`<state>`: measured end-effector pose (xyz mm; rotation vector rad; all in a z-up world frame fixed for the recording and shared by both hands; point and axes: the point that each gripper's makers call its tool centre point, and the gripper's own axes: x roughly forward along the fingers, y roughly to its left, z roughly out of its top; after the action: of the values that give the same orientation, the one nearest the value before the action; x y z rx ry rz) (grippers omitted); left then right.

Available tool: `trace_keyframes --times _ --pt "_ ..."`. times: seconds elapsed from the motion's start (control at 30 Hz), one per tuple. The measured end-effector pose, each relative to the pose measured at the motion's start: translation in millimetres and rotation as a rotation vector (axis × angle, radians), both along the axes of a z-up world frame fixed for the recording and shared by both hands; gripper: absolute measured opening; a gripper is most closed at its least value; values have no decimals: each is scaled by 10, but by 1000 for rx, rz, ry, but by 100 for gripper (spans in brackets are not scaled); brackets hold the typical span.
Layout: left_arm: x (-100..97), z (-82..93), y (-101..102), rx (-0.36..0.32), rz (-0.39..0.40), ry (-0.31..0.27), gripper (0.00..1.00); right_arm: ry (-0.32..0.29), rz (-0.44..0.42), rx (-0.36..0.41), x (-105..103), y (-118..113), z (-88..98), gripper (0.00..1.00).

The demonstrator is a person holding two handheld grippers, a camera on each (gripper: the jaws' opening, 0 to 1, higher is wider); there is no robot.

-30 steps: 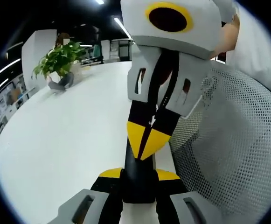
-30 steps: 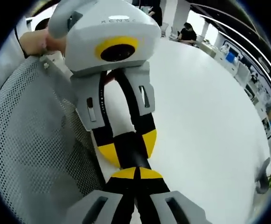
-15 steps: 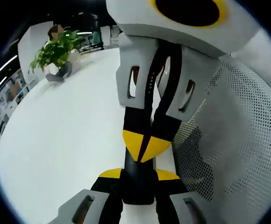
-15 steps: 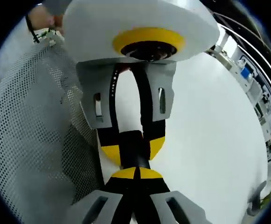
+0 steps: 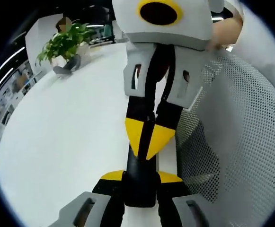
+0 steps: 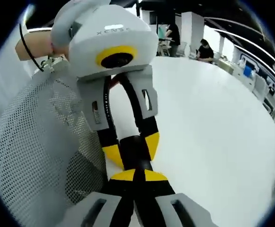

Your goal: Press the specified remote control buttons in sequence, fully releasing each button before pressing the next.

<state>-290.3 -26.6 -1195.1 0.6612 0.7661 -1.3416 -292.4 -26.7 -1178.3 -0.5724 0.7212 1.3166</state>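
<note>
**Both grippers on one dark remote**

White table (image 5: 66, 137) fills an open office, a potted plant (image 5: 64, 45) far off. Left gripper (image 5: 139, 177) and right gripper (image 6: 135, 175) face each other, jaws closed narrow on the dark remote (image 5: 139, 182) between them, beside a mesh chair (image 5: 241, 142).

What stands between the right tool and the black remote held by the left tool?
Nothing visible. The shut right tool's yellow tips already meet the slim black remote control, which the left tool clamps. The white mesh material lies beside them, not between.
</note>
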Motion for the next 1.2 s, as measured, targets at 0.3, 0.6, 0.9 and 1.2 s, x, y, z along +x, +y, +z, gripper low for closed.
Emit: trace_keyframes --times 0.3,0.6,0.9,1.2 --pt "10 2 -2 14 20 0 25 -22 21 -7 113 -201 -47 27" --pt "5 11 2 -12 47 -3 25 -3 45 -47 34 -286 -170 29" --pt "-12 17 2 -43 63 -10 25 -33 80 -49 46 -237 -180 26" --pt "-2 14 1 -67 144 4 26 -51 116 -78 -5 -209 -179 22"
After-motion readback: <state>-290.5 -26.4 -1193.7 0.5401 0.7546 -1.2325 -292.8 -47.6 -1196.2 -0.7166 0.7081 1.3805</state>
